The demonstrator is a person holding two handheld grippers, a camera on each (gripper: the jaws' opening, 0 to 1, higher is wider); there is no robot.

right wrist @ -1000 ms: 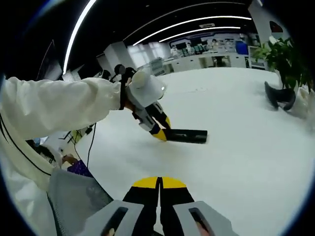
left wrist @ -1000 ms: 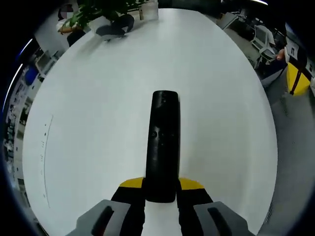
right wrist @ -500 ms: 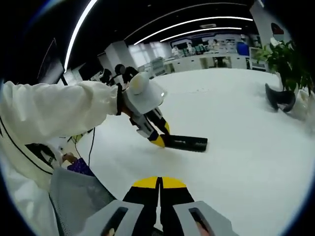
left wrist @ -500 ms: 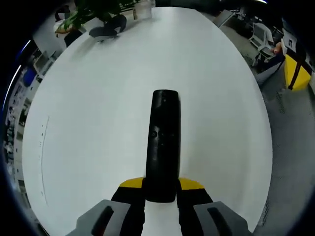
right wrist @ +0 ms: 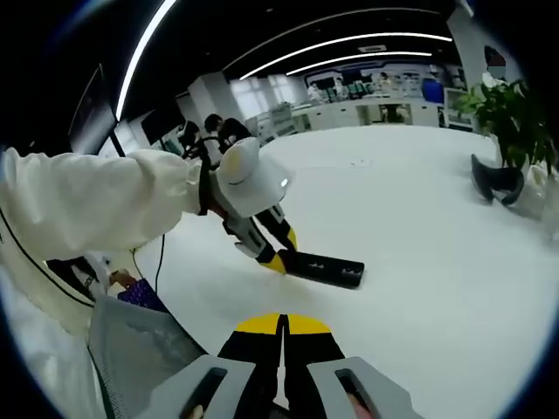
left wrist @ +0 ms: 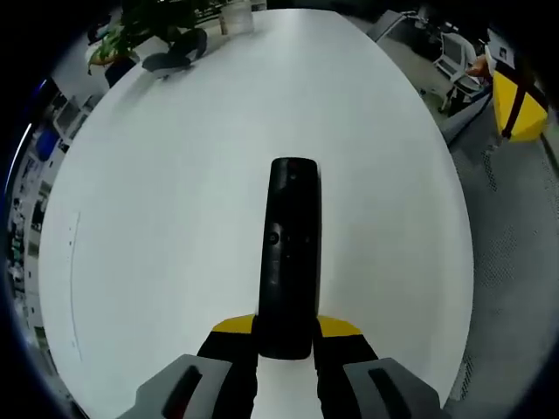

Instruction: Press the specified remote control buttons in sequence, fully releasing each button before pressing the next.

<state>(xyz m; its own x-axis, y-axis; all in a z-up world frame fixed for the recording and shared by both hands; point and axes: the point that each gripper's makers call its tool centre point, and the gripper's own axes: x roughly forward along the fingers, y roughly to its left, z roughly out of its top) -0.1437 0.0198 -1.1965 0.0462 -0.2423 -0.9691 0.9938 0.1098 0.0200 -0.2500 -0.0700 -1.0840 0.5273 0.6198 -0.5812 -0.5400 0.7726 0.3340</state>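
Observation:
A long black remote control point(left wrist: 289, 253) points away from me over the white table point(left wrist: 175, 192), its near end clamped between the yellow-tipped jaws of my left gripper point(left wrist: 286, 336). In the right gripper view the same remote point(right wrist: 321, 268) hangs a little above the table, held by the left gripper point(right wrist: 272, 257) at the end of a white sleeve point(right wrist: 96, 205). My right gripper point(right wrist: 283, 329) is shut with nothing between its jaws and sits well short of the remote.
A potted plant point(right wrist: 507, 113) and a dark curved object point(right wrist: 493, 179) stand at the table's far end, seen too as plant point(left wrist: 144, 22) and dark object point(left wrist: 170, 59). Chairs and a yellow post point(left wrist: 515, 100) lie beyond the table's edge. A grey mesh item point(right wrist: 140, 358) is near my right.
The left gripper and remote have tilted slightly, the remote's far end dipping toward the table in the right gripper view. Both grips are unchanged.

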